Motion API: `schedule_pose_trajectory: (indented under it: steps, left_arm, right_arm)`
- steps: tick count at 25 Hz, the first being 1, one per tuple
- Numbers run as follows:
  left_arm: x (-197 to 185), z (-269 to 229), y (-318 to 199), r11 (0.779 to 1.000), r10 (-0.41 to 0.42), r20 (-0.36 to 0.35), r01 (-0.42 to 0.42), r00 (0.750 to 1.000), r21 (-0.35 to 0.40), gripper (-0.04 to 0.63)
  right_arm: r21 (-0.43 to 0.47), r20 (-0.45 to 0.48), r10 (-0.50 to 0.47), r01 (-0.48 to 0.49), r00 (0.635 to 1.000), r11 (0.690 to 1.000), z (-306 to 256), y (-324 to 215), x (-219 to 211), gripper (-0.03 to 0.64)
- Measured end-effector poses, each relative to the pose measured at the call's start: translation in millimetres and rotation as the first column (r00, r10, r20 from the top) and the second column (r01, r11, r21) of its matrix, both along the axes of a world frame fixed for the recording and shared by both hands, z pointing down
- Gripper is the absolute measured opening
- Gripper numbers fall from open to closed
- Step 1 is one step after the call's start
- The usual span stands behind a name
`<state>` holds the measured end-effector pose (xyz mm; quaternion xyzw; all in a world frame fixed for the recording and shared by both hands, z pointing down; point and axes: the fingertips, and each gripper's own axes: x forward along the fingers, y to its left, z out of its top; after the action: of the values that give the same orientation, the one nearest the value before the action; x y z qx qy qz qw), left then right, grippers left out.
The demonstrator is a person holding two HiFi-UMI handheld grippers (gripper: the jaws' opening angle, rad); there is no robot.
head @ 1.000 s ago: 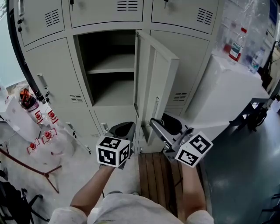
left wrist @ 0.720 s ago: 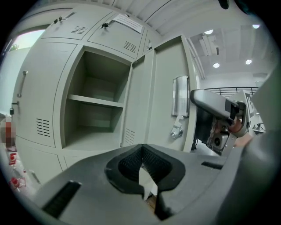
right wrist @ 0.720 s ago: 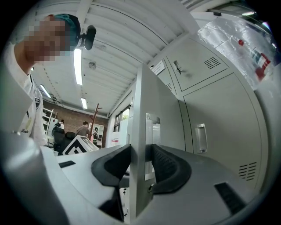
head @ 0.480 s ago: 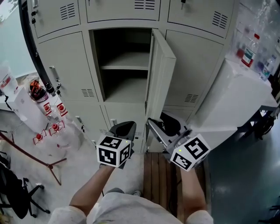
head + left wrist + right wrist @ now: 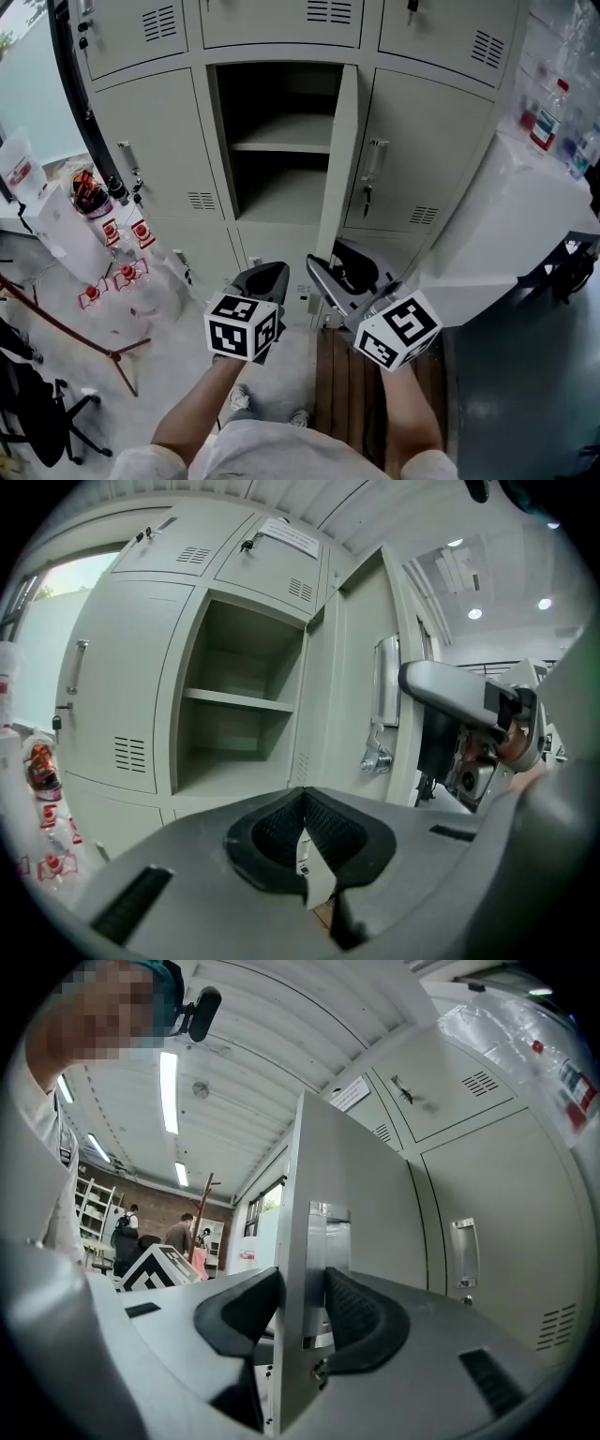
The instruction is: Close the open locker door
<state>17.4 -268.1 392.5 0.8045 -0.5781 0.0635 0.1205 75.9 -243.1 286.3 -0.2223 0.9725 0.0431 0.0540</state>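
Observation:
The open locker door (image 5: 345, 159) stands nearly edge-on in the head view, in front of its empty compartment (image 5: 281, 141) with one shelf. My right gripper (image 5: 330, 270) is at the door's lower edge. In the right gripper view the door edge (image 5: 298, 1194) and its metal handle plate (image 5: 328, 1241) run between the jaws of the right gripper (image 5: 300, 1312). These jaws have just been opening, and the pads lie close on either side. My left gripper (image 5: 265, 277) is left of the door, apart from it. The left gripper (image 5: 305, 832) is shut, with a small white tag at the pads' seam.
A white cabinet (image 5: 506, 216) with bottles (image 5: 544, 117) on top stands at the right. Red-capped bottles (image 5: 112, 246) and a black hose (image 5: 84, 103) are at the left. Wooden planks (image 5: 356, 384) lie underfoot. Shut lockers (image 5: 431, 150) surround the open one.
The door has swung from wide open to nearly edge-on, towards its compartment. My right gripper has moved left with it. The left gripper has hardly shifted in the view.

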Motion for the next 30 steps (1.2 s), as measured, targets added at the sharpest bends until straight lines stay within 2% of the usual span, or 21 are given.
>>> schedule_pose_trajectory:
  steps: [20,30]
  left_arm:
    - [-78.9,2.4,-33.0,0.999,0.037,-0.045,-0.038,0.998,-0.001,0.006]
    - [-109.4,8.2,-43.2,0.997,0.071,-0.059,-0.072,0.996,-0.013,0.006]
  right_arm:
    - [0.019,-0.004,0.069,-0.069,0.998,0.997,-1.8,-14.2,-85.7,0.157]
    - [0.007,0.0,0.153,-0.153,0.988,0.988,-1.6,-26.6,-114.9,0.157]
